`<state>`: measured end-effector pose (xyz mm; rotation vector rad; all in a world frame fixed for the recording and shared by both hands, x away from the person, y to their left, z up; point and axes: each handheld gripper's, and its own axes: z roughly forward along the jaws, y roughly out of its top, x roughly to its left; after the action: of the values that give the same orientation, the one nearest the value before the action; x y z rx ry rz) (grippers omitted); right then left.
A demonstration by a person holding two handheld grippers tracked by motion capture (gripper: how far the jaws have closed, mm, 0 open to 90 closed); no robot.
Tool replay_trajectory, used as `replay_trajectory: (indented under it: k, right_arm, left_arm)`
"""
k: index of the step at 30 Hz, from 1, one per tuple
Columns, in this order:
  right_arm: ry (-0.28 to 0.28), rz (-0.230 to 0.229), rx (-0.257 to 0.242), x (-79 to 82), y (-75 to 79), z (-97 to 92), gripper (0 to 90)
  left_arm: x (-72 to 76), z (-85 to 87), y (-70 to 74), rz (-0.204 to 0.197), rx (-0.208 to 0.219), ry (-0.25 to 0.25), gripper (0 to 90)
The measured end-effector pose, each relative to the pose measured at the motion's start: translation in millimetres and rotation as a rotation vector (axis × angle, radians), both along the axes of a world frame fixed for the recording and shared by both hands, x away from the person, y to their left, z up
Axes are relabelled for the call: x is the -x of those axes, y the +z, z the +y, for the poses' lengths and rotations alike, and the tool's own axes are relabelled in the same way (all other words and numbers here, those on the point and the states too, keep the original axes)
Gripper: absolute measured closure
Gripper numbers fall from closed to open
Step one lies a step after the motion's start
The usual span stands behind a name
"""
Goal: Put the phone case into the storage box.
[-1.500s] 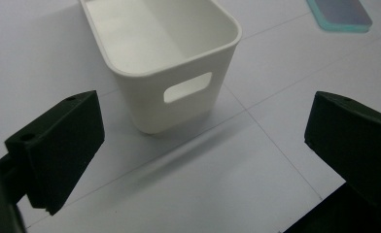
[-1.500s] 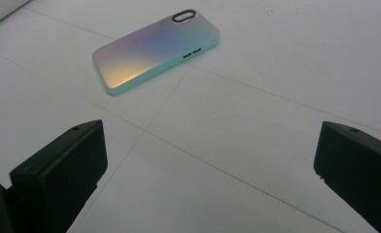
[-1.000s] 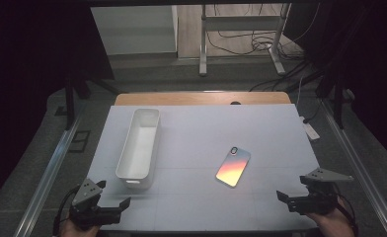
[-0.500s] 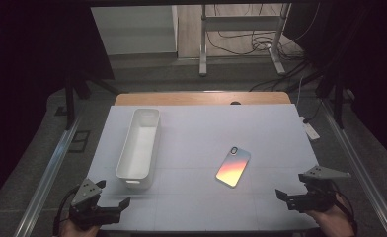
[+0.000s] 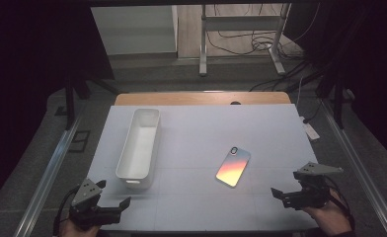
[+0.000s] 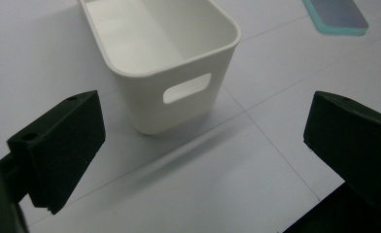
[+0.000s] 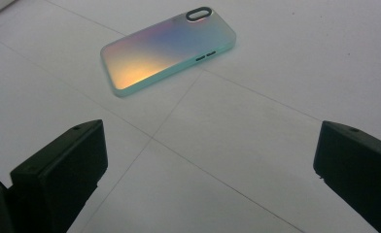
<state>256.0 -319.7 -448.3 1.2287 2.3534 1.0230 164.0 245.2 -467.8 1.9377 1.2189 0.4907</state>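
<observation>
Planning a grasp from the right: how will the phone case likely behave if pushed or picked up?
The phone case lies flat and thin on the table, so it will probably slide rather than tip or roll. Its glossy, reflective surface looks slippery for the fingers. It seems light; whether it flexes cannot be told.

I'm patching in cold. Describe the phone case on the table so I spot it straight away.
Start at the pale table. Right of the long white bin, ahead of the right gripper, the phone case lies flat and slightly angled. Its sunset-tinted iridescent back and camera cutout at the far end set it apart.
</observation>
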Motion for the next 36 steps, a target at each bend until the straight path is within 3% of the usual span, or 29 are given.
replay_trajectory:
  k: [16, 36]
  right_arm:
    - [0.036, 0.028, 0.058, -6.5, -1.8, 7.8, 0.0]
    - [0.091, 0.059, 0.044, -17.2, -1.3, 17.8, 0.0]
  left_arm:
    - [-1.0, -0.2, 0.0, 0.003, 0.002, 0.0, 2.3]
    - [-0.9, -0.4, 0.0, 0.0, 0.001, -0.002, 2.5]
